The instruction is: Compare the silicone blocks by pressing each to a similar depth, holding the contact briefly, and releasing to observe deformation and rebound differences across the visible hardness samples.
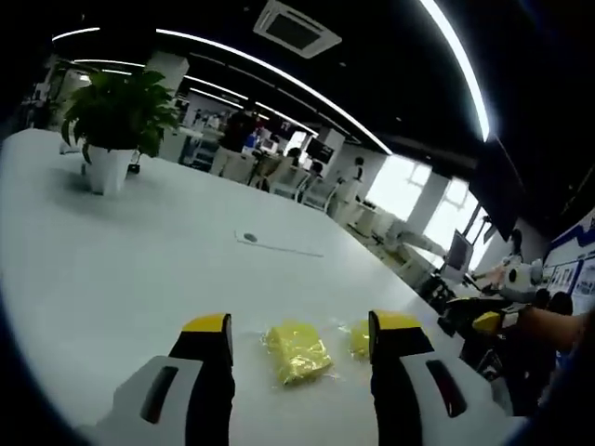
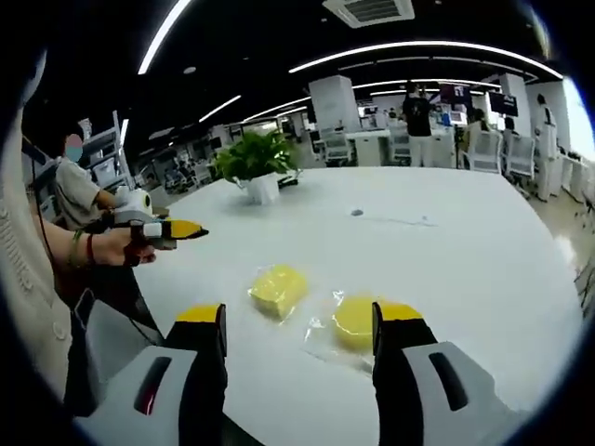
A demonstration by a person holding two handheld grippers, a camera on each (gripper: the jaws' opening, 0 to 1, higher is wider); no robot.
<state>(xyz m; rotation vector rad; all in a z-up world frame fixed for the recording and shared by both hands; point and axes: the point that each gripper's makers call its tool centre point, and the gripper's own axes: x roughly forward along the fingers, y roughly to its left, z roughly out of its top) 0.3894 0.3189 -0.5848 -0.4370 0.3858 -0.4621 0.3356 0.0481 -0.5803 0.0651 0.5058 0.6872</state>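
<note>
Two yellow silicone blocks in clear plastic wrap lie on the white table [image 1: 139, 269]. In the left gripper view a squarish block [image 1: 297, 352] sits just beyond the gap of my open left gripper [image 1: 302, 325]. A second block [image 1: 358, 339] is partly hidden behind the right-hand jaw. My right gripper [image 1: 485, 321] comes in from the right, held by a hand. In the right gripper view the squarish block [image 2: 279, 288] lies ahead, and the rounder block [image 2: 353, 321] is close to the right-hand jaw. My right gripper [image 2: 299, 313] stands open above the table. My left gripper [image 2: 172, 229] hovers at the left, held by a hand.
A potted plant [image 1: 116, 116] [image 2: 258, 165] stands far back on the table. A small dark disc with a thin cable [image 1: 249, 238] [image 2: 357, 213] lies mid-table. A seated person [image 2: 79, 190] and office desks and chairs lie beyond the table's edges.
</note>
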